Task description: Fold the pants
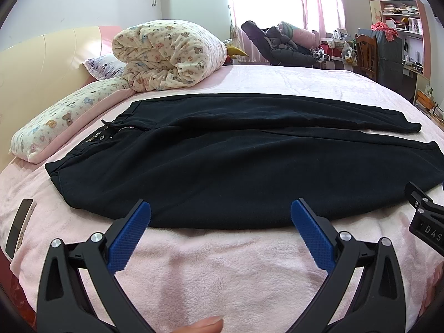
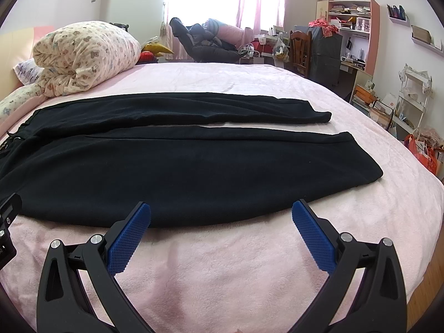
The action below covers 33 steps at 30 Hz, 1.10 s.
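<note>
Black pants point(image 1: 222, 161) lie flat across the pink bed, waistband at the left, both legs stretched to the right with a thin gap between them. In the right wrist view the pants point(image 2: 172, 166) show their two leg ends at the right. My left gripper point(image 1: 220, 215) is open, its blue-padded fingertips at the near edge of the pants around the hip part. My right gripper point(image 2: 221, 215) is open too, its tips at the near edge of the nearer leg. Nothing is held. A fingertip of a person point(image 1: 206, 324) shows at the bottom.
A rolled bear-print quilt point(image 1: 166, 55) and a pillow point(image 1: 63, 122) lie at the bed's head on the left. A phone point(image 1: 19, 227) rests on the pink blanket point(image 1: 222, 272) near the left edge. Dark clothes, a chair and cluttered shelves stand beyond the bed.
</note>
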Motion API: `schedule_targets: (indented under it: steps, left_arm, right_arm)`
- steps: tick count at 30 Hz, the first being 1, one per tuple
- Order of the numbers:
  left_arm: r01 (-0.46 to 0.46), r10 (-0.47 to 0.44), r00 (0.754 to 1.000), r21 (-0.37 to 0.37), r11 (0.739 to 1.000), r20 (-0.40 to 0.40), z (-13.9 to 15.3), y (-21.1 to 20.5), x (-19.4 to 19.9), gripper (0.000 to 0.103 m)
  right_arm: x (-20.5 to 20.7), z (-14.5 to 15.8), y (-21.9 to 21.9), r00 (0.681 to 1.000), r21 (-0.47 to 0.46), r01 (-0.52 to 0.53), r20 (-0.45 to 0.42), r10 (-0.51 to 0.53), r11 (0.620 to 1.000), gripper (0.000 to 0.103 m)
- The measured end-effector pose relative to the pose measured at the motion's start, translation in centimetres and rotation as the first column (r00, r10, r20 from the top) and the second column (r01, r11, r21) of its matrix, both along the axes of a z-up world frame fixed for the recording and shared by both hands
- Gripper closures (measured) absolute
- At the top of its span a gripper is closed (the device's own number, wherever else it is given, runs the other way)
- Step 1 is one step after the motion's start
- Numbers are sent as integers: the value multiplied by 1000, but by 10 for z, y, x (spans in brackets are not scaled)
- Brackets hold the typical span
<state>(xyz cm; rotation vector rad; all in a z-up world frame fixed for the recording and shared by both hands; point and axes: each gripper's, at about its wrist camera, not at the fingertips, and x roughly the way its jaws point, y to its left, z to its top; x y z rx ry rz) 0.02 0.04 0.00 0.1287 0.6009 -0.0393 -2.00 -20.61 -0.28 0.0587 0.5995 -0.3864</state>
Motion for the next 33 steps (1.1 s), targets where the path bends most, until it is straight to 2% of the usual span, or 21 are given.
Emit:
schedule_targets:
  steps: [33]
  left_arm:
    - [1,-1,1000,0,1000,-3,0,0,0,2]
  right_arm:
    - [0,0,0,1000,-1,0,0,0,1000,1]
